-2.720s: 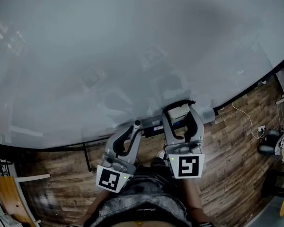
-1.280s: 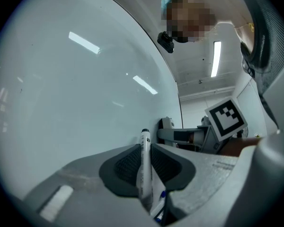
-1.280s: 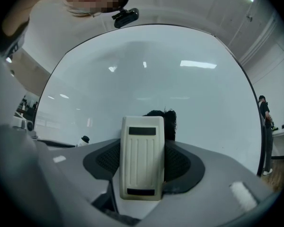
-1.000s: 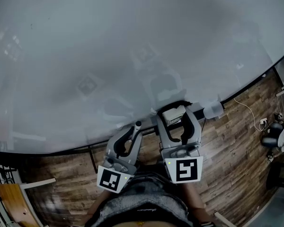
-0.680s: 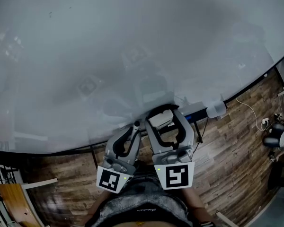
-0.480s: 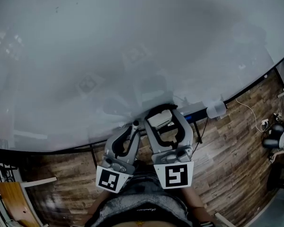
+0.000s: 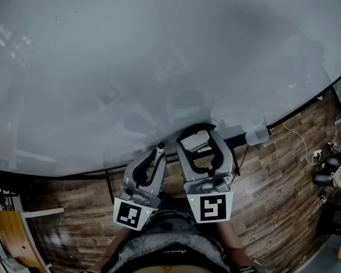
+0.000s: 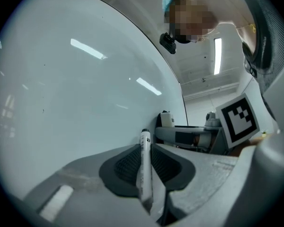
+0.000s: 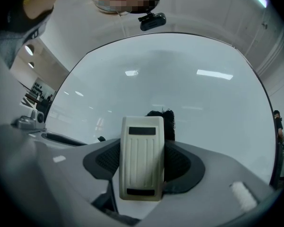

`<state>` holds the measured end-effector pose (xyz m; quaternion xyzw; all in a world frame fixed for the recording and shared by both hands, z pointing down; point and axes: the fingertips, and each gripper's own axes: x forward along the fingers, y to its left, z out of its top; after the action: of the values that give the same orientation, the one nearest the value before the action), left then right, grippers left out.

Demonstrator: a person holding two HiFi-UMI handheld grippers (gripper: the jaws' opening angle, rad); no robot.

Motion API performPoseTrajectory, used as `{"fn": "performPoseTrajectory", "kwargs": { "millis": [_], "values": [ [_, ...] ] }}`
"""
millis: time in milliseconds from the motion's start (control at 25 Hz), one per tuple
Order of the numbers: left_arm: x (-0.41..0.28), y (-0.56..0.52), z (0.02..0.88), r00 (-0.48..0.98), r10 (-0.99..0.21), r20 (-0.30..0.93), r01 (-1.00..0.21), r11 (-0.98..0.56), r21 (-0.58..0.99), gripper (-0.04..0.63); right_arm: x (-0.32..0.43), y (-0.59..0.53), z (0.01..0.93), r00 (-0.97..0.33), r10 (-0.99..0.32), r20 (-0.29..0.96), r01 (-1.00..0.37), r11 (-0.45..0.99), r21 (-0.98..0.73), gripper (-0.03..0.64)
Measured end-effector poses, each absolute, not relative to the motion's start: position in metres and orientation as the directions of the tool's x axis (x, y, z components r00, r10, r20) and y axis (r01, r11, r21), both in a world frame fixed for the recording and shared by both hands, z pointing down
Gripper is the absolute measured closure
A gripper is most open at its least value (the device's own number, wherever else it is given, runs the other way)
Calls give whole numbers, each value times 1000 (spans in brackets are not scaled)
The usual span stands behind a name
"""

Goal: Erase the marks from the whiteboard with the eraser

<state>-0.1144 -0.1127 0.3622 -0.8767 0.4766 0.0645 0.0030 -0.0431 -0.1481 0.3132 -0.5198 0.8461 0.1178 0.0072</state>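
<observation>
Marker [image 8: 145, 169] sits pinched in the left gripper [image 7: 157, 152], whose jaws press onto the thin barrel just below the whiteboard's [image 7: 159, 56] lower edge. To its right, the right gripper [image 7: 196, 136] clamps the eraser [image 9: 142, 157] by its two long sides at that same edge, ribbed plastic back toward the gripper's camera. The eraser looks light, with a stiff shell. Held mid-body, it should press flat without twisting, though smooth plastic could slip under a hard wipe. Any marks on the whiteboard are too faint to make out.

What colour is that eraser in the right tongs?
Cream, ribbed, with two dark strips. The eraser shows best in the right gripper view.
</observation>
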Motion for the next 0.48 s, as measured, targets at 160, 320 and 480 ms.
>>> {"fn": "performPoseTrajectory", "kwargs": {
  "millis": [160, 320, 480],
  "values": [
    [-69, -120, 363, 533, -840, -97, -840, -540, 57, 525, 31, -167, 322, -408, -905, -123, -908, 389, 154, 359],
    [-74, -117, 360, 529, -840, -124, -841, -538, 52, 525, 47, -173, 331, -381, -919, -100, -915, 360, 182, 359],
    [-72, -116, 352, 525, -830, -189, -841, -540, 36, 525, 57, -176, 337, -372, -922, -109, -921, 352, 169, 359]
  ]
}}
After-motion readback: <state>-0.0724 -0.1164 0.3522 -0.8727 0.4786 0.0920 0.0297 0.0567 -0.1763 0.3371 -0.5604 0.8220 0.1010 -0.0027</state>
